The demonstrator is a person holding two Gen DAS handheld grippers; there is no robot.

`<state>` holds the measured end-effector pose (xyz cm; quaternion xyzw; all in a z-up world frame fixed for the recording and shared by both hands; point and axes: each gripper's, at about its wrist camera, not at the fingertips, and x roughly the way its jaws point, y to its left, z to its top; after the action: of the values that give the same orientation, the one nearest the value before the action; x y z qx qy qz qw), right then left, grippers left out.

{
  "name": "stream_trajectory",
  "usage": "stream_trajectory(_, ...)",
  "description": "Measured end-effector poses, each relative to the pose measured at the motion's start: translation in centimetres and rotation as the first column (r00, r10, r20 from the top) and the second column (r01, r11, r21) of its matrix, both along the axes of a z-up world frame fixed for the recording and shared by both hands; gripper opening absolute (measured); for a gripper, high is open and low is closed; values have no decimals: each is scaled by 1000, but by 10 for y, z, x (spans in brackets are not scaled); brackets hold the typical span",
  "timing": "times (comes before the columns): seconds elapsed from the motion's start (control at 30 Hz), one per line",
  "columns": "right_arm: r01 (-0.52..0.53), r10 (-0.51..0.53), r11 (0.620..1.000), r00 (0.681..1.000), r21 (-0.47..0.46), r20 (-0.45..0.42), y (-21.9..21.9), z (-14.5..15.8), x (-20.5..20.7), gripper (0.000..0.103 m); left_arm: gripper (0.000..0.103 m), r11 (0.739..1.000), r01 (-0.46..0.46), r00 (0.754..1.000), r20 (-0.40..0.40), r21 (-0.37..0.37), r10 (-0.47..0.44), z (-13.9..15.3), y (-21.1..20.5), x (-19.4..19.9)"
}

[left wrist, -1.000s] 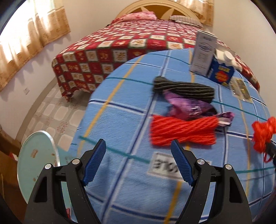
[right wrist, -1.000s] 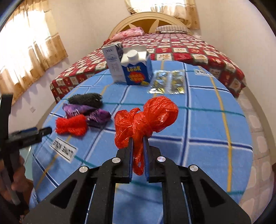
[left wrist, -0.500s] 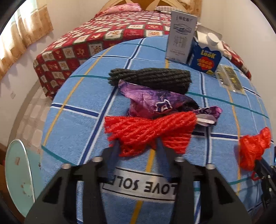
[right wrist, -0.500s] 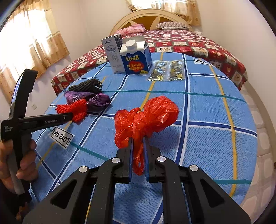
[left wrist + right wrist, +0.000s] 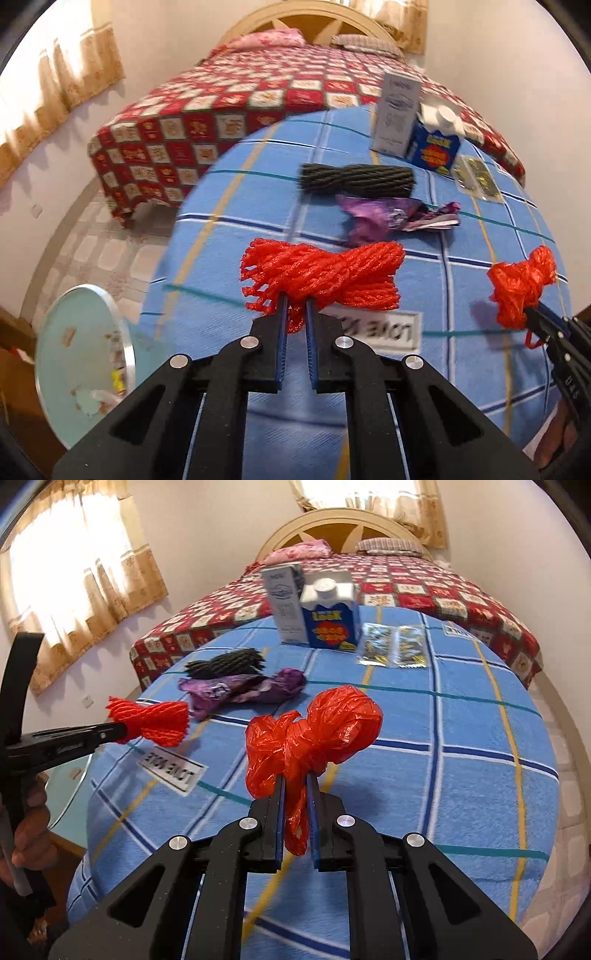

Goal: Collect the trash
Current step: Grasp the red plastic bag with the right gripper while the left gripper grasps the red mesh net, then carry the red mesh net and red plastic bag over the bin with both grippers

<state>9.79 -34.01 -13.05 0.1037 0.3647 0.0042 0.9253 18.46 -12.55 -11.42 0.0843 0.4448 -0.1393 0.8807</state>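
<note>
Left fingers [image 5: 277, 332] have just closed onto the red net bundle [image 5: 321, 277], pinching its lower middle, bundle lifted clear of the table [image 5: 258, 192]; left gripper [image 5: 295, 310] angled down toward the blue checked cloth; in the right view it comes in from the left edge, person's hand [image 5: 27, 834] wrapped round its handle. Right fingers [image 5: 314, 812] clamped narrow on the tail of the red plastic bag [image 5: 317, 731], knotted bag sticking up above the tips, right gripper [image 5: 295, 794] also pitched down over the table. On the cloth: purple wrapper [image 5: 373, 218] just behind the net bundle; black net roll [image 5: 356, 181] beyond it; grey carton [image 5: 397, 110] and blue carton [image 5: 434, 147] side by side near the far edge; two foil packets [image 5: 393, 651] just right of them. Bed [image 5: 221, 122] behind the table.
</note>
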Motion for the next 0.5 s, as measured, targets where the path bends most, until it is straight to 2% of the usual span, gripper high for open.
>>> stream_trajectory(0.2,-81,81,996,997,-26,4,41,3,11,12,9,997,-78,996,41,15,77,8,52,-16)
stream_trajectory(0.5,-175,176,982,984,-76,14,97,4,29,11,9,987,-158,984,83,17,156,17,105,-32)
